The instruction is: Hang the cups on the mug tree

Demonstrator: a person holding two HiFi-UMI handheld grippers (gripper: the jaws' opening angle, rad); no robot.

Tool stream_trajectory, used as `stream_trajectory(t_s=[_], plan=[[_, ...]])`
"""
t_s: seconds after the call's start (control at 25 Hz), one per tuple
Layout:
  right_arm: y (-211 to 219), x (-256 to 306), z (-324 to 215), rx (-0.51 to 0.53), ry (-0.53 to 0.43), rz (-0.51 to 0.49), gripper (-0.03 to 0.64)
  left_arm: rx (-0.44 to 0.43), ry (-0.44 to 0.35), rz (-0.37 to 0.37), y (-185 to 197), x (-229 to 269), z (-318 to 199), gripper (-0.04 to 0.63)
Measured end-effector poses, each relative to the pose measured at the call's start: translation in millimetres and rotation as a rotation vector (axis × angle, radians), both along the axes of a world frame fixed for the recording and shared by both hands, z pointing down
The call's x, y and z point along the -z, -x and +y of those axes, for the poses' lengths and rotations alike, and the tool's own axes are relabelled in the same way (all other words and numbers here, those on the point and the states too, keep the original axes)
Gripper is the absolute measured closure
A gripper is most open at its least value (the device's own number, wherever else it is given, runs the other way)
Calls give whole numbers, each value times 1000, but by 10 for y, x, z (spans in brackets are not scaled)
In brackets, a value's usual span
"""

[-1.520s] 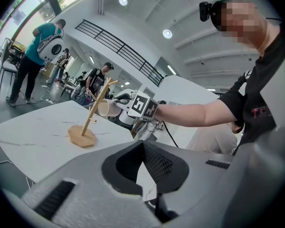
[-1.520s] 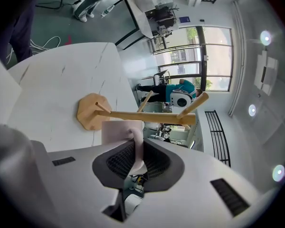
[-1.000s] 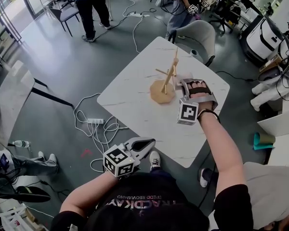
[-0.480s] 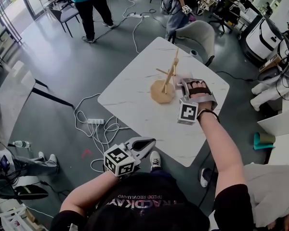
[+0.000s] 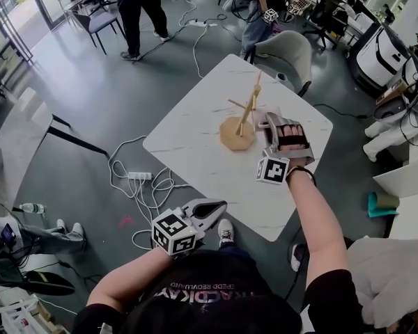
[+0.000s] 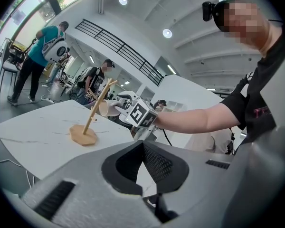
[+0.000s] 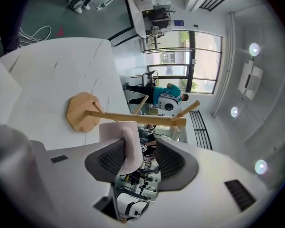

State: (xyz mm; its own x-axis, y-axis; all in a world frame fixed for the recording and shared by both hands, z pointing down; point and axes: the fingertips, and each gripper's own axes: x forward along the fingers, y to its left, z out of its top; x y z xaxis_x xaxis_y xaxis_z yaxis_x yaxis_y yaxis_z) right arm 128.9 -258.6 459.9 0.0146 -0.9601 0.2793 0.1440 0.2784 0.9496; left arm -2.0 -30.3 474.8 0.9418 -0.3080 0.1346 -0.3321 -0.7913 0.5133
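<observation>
The wooden mug tree (image 5: 245, 113) stood upright on its octagonal base on the white surface (image 5: 195, 145), its pegs slanting upward. One pale pink cup (image 7: 121, 144) lay tipped sideways just beside the tree's stem, partway up it, handle turned away, between the opening jaws of my right gripper (image 7: 141, 158).

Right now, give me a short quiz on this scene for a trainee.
1. True or false: the left gripper's jaws stand wide apart.
2. What sits between the right gripper's jaws? A cup, B spoon, C nothing.
3. What does the mug tree stand on?
Key: 1 false, they are together and empty. 2 A; those jaws are opening. 3 The table.
</observation>
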Motion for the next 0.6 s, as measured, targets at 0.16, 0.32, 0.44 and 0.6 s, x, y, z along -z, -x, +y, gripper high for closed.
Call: stream_trajectory(t_s=[0.16,0.32,0.44,0.6], plan=[[-29,79,52,18,-78,-77,425,-5,4,-14,19,18,30,598],[31,-73,85,46,-76,-111,385,-5,25,-41,111,-127,25,598],[9,-225,95,48,-51,-114,385,-8,34,-51,131,-185,16,598],[-18,-322,97,22,-25,-138,385,-15,35,-58,140,-191,0,598]])
